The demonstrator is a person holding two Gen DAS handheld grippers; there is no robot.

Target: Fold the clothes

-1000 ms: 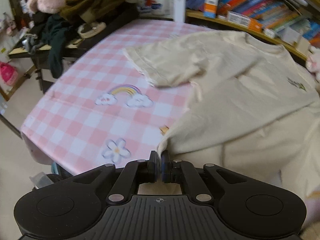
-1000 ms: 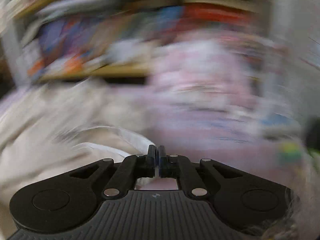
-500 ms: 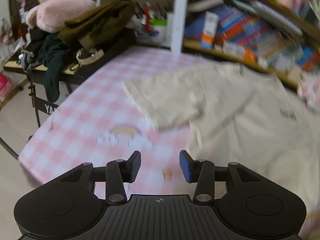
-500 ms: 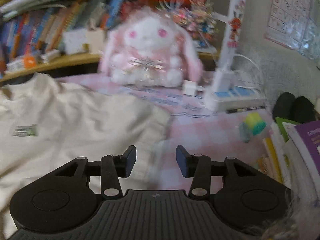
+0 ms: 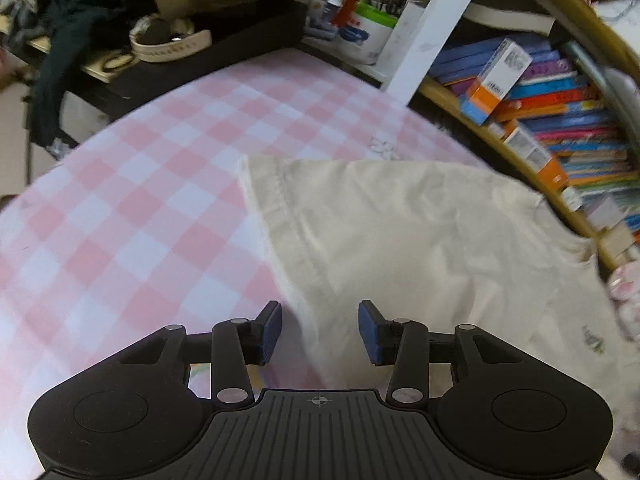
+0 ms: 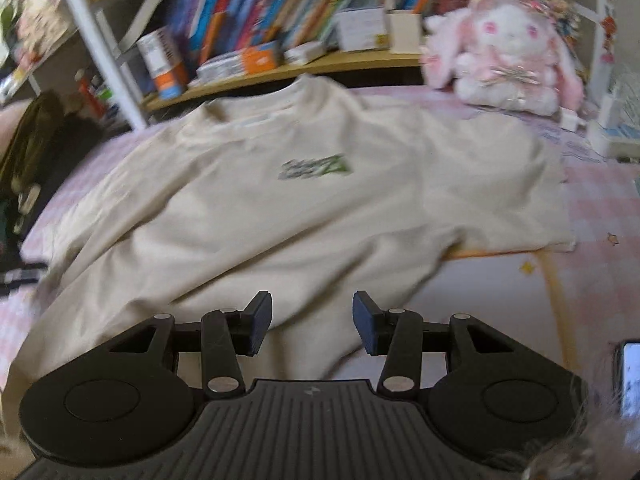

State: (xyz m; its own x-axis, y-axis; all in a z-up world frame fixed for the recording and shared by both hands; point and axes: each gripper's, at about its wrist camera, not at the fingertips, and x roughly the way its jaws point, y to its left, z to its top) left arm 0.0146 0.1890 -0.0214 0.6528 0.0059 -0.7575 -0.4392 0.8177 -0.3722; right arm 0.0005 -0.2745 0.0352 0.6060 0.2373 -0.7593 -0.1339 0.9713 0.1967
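A cream T-shirt [image 6: 312, 208] with a small green chest print [image 6: 316, 169] lies front up and spread out on the pink checked tablecloth [image 5: 132, 184]. In the left wrist view its left sleeve [image 5: 380, 232] lies flat, the hem edge running down toward my left gripper [image 5: 319, 330], which is open and empty just above the sleeve's near edge. My right gripper [image 6: 312, 322] is open and empty over the shirt's lower body.
A bookshelf [image 6: 280, 20] runs along the table's far side. A pink and white plush rabbit [image 6: 508, 56] sits at the back right. A dark side table [image 5: 168, 56] with clothes stands at the left. A phone [image 6: 630, 380] lies at the right edge.
Both grippers were shut one second ago, the left on the shirt's edge; both opened and let go. The left moved in toward the sleeve, and the right swung left over the shirt's body.
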